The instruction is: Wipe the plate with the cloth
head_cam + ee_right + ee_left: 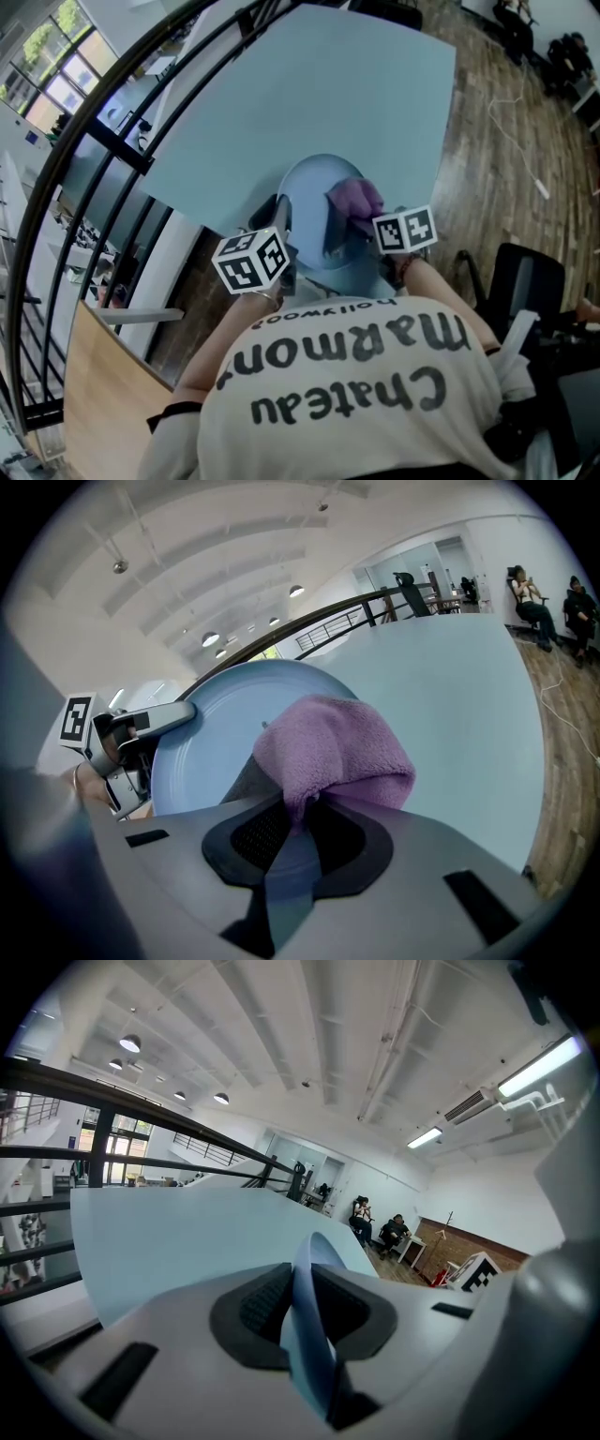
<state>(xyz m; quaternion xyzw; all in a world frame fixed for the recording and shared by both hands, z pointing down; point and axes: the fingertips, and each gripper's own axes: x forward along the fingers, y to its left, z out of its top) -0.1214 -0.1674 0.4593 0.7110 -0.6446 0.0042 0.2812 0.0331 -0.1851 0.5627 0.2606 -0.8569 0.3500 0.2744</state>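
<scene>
The round blue plate is held tilted above the light-blue table. My left gripper is shut on the plate's left rim, and that rim runs edge-on between its pads. A purple cloth lies over the plate's right side. My right gripper is shut on the cloth. In the right gripper view the cloth bulges out of the jaws over the plate, with a blue strip of rim under it. The left gripper shows at the plate's far edge.
A black curved railing runs along the table's left side. A black chair stands on the wooden floor to my right. Seated people are far off across the room.
</scene>
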